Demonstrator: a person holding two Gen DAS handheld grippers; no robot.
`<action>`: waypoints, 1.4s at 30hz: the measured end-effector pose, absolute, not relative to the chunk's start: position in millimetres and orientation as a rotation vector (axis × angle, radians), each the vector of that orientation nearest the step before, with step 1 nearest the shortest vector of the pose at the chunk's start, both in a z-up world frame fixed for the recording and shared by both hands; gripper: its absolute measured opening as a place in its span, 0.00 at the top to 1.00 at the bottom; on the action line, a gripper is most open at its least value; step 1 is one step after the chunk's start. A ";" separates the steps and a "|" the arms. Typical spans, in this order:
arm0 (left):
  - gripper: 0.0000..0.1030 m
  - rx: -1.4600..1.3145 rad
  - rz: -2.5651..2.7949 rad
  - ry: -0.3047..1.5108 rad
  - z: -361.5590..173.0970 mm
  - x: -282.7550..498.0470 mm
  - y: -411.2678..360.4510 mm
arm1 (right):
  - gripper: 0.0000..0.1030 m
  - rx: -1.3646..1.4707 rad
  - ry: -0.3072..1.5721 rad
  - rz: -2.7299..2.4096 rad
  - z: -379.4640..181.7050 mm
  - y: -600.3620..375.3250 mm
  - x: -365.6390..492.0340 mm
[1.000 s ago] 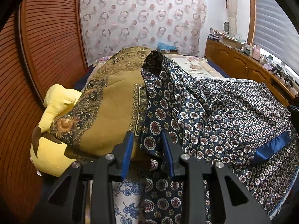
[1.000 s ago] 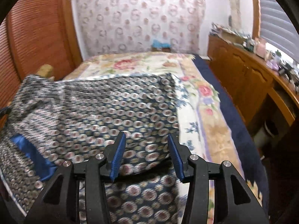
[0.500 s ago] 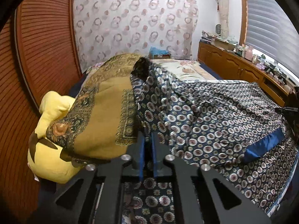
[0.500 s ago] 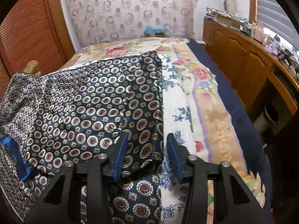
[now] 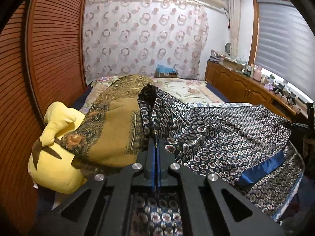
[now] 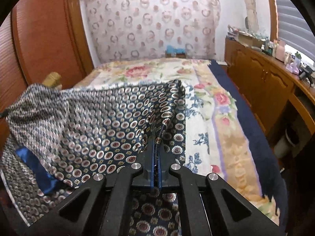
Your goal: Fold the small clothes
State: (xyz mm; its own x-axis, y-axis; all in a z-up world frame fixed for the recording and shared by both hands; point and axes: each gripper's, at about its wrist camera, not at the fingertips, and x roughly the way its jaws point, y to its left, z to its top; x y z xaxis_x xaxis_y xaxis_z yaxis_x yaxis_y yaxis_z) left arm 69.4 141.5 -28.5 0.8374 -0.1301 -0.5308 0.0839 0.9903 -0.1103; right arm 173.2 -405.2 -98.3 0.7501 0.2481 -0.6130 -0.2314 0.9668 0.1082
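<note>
With both grippers clamped down, the navy garment (image 5: 226, 137) is pinched at two spots and pulled up off the bed (image 6: 206, 102). Left gripper (image 5: 156, 147) has its blue pads pressed together on a fabric edge, right next to the mustard blanket (image 5: 110, 137) that's draped over a yellow plush (image 5: 53, 165). Right gripper (image 6: 156, 149) is squeezed tight too, with a fold of the same cloth caught between its pads, near the garment's right edge where the floral bedspread shows beside it.

From the left view the cloth spreads out to the right in loose ripples, with a plain blue band (image 5: 261, 167) low down on that side. One corner of the garment peaks up by the blanket's top. From the right view the fabric slopes away to the left and looks a bit blurry over there. Wooden cabinets (image 6: 265, 82) run along the right wall, and a patterned curtain (image 5: 143, 39) hangs behind the bed.
</note>
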 end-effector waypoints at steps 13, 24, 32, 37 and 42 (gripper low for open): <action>1.00 -0.143 -0.107 0.600 -51.2 18.9 146.5 | 1.00 0.068 0.661 0.285 -89.9 -427.7 108.7; 1.00 -0.129 -0.075 0.674 -67.4 3.3 146.1 | 1.00 0.033 0.701 0.238 -99.6 -439.3 97.6; 0.90 -0.101 -0.070 0.662 -61.5 1.7 145.0 | 0.85 -0.030 0.654 0.177 -88.4 -425.6 98.8; 0.77 -0.080 -0.066 0.692 -66.8 4.5 142.6 | 0.67 -0.061 0.623 0.193 -85.0 -409.4 100.5; 0.75 -0.064 -0.049 0.752 -83.9 11.3 141.5 | 0.51 -0.090 0.651 0.256 -97.7 -379.9 111.1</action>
